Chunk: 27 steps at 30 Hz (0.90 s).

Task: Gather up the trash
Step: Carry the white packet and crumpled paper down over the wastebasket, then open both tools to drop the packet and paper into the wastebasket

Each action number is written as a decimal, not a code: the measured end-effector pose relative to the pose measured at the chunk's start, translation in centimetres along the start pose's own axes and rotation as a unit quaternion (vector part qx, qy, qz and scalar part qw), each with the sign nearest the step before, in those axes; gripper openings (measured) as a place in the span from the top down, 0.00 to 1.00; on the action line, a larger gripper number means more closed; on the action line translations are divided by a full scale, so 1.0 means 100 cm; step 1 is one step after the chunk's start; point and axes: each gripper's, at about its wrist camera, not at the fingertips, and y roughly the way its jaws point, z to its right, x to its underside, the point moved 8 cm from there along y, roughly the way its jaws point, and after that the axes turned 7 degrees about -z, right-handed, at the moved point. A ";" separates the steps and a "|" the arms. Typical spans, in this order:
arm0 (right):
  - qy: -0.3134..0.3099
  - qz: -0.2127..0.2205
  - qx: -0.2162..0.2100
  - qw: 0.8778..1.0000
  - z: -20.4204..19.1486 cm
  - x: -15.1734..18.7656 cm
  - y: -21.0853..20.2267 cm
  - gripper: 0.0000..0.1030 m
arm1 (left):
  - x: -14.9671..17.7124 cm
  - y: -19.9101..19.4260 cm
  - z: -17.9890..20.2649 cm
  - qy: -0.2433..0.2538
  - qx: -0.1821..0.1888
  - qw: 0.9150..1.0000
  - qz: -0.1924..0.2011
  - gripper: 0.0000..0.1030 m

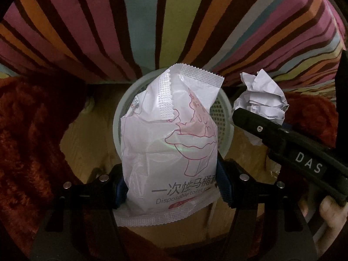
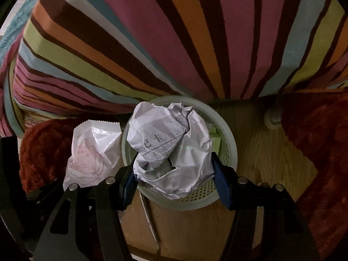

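Two grippers point steeply down, holding wrapper (image 1: 169,134) and paper ball (image 2: 171,150) over basket (image 2: 226,150).

White printed wrapper (image 1: 167,139) and crumpled paper ball (image 2: 171,150), above pale mesh wastebasket (image 2: 226,152).

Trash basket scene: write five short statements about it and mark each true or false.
1. The left gripper is clamped on a white plastic wrapper. True.
2. The right gripper is empty. False: it holds a crumpled paper ball.
3. The mesh basket stands on a wooden floor. True.
4. The wrapper is plain, with no print. False: it bears a pink drawing and the words "Disposable toilet".
5. The fabric behind the basket is plain grey. False: it is striped in many colours.
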 end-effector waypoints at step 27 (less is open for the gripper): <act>0.065 -0.049 -0.013 0.997 0.021 0.002 0.036 0.11 | 0.000 0.008 -0.012 -0.009 -0.033 0.999 -0.029 0.24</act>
